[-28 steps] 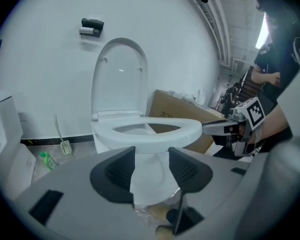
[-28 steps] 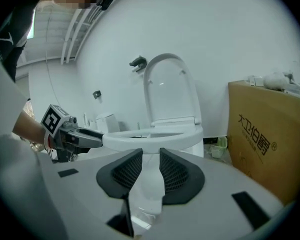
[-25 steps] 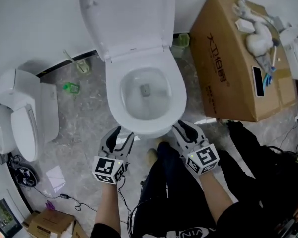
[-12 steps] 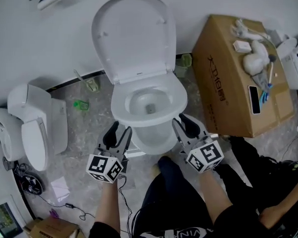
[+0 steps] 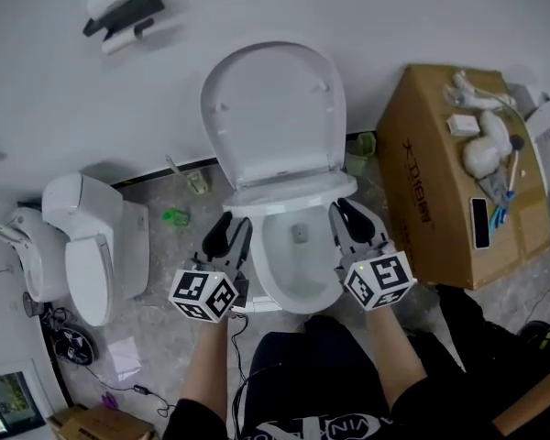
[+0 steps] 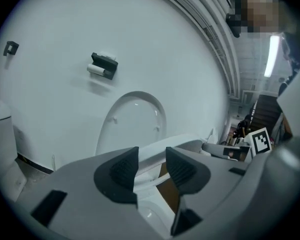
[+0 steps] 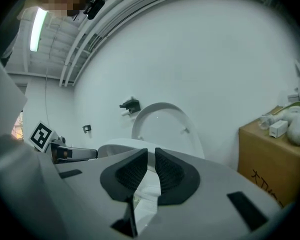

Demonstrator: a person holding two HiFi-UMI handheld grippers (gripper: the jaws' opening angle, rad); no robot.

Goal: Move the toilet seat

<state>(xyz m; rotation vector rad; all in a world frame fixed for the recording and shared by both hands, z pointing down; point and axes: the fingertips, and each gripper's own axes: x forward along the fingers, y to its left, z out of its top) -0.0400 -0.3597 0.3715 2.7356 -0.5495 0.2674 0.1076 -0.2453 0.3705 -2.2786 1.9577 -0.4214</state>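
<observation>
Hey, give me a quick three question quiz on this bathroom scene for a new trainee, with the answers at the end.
1. True or false: the lid of the middle toilet is folded down shut.
2. In the head view, what stands right of that toilet? A) bucket B) cardboard box C) stool
3. How many toilets show in the head view?
Key: 1 false; 2 B; 3 two, the second toilet sits at left.

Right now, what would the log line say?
lid up | toilet seat lifted off bowl | left tool, right tool: jaws just closing, seat between
</observation>
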